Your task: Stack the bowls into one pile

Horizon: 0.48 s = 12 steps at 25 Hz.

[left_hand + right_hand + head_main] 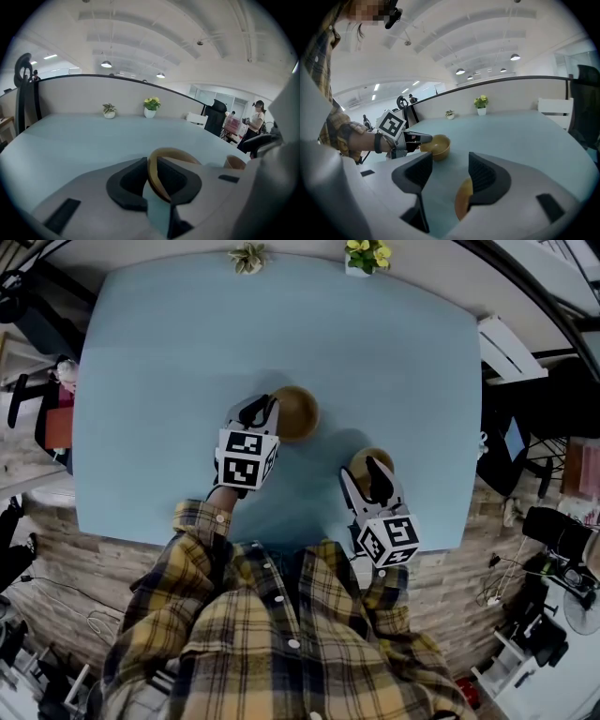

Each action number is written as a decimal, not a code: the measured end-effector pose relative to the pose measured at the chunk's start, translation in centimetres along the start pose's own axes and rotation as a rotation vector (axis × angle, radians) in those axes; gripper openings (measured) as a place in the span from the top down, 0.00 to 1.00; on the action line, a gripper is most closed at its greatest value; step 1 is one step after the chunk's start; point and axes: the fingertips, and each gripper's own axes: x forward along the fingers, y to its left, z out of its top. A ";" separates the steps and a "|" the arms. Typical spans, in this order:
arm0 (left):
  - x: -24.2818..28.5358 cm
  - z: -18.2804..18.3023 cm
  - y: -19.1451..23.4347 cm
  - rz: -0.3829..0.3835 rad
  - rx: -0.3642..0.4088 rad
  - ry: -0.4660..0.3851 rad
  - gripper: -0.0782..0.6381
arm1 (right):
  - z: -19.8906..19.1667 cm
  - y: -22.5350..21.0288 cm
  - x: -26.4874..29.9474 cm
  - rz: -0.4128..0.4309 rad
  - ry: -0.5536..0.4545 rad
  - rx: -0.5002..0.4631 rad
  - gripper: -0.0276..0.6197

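Two brown bowls stand apart on the light blue table (178, 352). The larger bowl (300, 414) (439, 146) sits mid-table. My left gripper (262, 412) (151, 165) has that bowl's near rim (176, 153) between its jaws, which stand a little apart; the rim leans on the right pad and is not squeezed. The left gripper (417, 138) also shows at the bowl's left side. The smaller bowl (364, 459) (234, 162) (462, 202) lies partly under my right gripper (366, 476) (450, 165), whose jaws are wide open, with only bare table between them.
Two small potted plants (248, 257) (366, 253) stand at the table's far edge, in front of a low partition (140, 93). A dark office chair (215, 115) and a standing person (256, 123) are beyond the table's right side.
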 end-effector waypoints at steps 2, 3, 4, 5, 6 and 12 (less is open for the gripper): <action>0.0 0.0 0.0 0.002 0.008 -0.003 0.79 | 0.0 0.0 0.0 -0.003 0.000 0.001 0.60; -0.1 0.0 0.1 0.006 0.009 -0.005 0.77 | 0.0 0.0 0.0 -0.004 -0.001 0.002 0.60; -0.2 0.1 0.3 0.011 0.008 -0.006 0.74 | 0.1 0.0 0.0 -0.004 -0.002 0.003 0.60; -0.2 0.1 0.5 0.016 0.004 -0.007 0.74 | 0.1 0.0 -0.1 -0.004 -0.003 0.003 0.60; -0.3 0.1 0.6 0.020 0.002 -0.007 0.73 | 0.2 -0.1 -0.1 -0.005 -0.005 0.003 0.60; -1.2 0.4 0.8 0.033 0.012 -0.028 0.73 | 0.4 -0.3 -0.2 -0.015 -0.014 -0.008 0.60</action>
